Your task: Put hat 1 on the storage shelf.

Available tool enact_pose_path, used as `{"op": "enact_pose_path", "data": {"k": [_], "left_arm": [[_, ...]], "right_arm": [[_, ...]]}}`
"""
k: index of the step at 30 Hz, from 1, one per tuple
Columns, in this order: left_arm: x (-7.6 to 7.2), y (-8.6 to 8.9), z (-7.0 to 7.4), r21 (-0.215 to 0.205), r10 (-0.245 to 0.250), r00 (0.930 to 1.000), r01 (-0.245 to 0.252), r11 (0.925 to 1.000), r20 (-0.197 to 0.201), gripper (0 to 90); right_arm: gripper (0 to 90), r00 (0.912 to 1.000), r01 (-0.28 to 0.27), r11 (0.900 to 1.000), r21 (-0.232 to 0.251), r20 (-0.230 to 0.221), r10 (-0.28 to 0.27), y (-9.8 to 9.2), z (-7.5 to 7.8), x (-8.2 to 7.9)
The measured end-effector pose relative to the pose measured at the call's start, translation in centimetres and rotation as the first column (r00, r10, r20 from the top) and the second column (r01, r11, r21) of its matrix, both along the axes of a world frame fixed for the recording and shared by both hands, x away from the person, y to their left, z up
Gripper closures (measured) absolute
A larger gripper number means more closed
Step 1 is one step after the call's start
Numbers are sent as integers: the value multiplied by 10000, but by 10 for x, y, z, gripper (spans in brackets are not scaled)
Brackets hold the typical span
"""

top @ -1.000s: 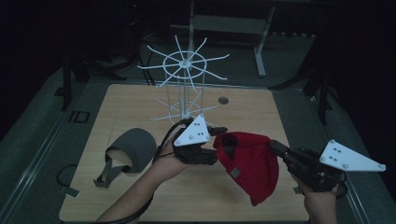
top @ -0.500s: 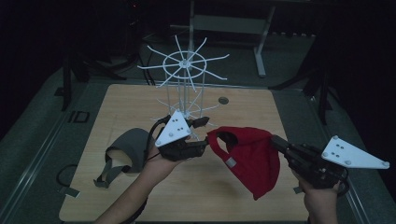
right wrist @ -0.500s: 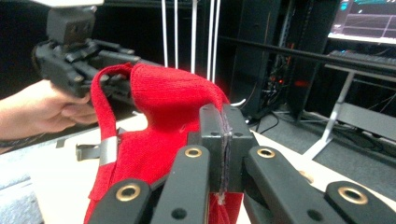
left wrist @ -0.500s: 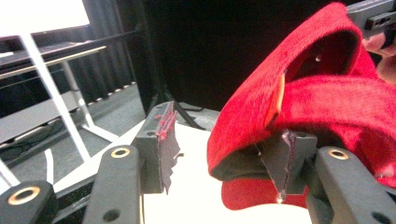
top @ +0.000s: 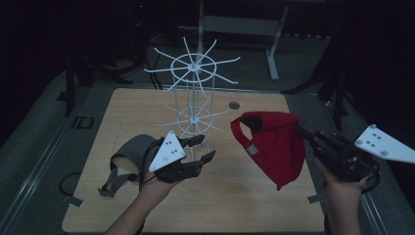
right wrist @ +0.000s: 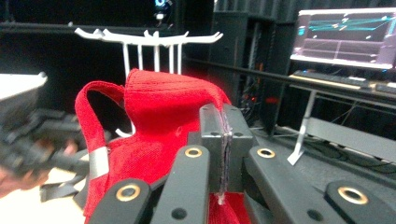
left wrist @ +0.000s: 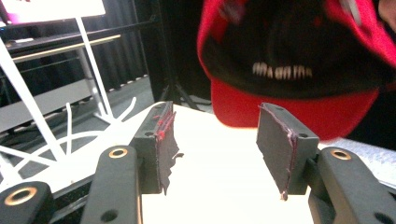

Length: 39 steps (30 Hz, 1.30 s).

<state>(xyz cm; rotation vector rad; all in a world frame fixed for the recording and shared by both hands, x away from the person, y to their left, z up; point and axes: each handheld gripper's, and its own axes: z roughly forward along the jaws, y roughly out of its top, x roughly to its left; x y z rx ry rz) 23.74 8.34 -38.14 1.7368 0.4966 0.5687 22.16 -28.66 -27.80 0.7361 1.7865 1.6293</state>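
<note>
The white lettering inside the red cap (left wrist: 299, 60) is too blurred to read in the left gripper view, where the cap's top is cut off. The cap, with a black lining and a strap bearing a silver tab, hangs above the wooden table (top: 254, 196), at about three o'clock from the white wire rack (top: 195, 93). The right gripper (right wrist: 223, 135) has its jaws pressed together on the cap's fabric. The left gripper (top: 200, 149) stands with jaws apart and empty, at nine o'clock of the cap. A grey cap (top: 129, 156) lies at eight o'clock of the rack.
</note>
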Motion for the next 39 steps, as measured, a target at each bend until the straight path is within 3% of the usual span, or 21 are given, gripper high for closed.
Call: {"op": "enact_pose_path", "data": {"k": [6, 13, 19, 22, 30, 39], "left_arm": [[-7, 1, -16, 299, 3, 10000, -1, 9996, -55, 476], [-10, 9, -31, 8, 33, 9991, -33, 10000, -419, 476], [-9, 12, -37, 42, 66, 9983, -63, 10000, -571, 476], [-9, 12, -39, 26, 83, 9982, -82, 10000, -596, 476], [-8, 16, -42, -1, 131, 9974, -131, 9999, -709, 476], [-9, 18, -47, -101, 193, 9966, -202, 9997, -800, 476]], "right_arm": [[893, 9995, 216, 9994, 263, 213, -222, 0, 18, 11], [893, 9964, 544, 9978, 377, 630, -567, 8, 42, 23], [893, 9905, 945, 9943, 501, 952, -990, 14, 60, 32], [892, 9904, 1021, 9935, 497, 880, -1061, 17, 65, 37], [892, 9931, 1110, 9938, -5, 377, -1109, 29, 53, 54], [892, 9949, 1004, 9937, -504, 45, -1003, 38, 30, 59]]}}
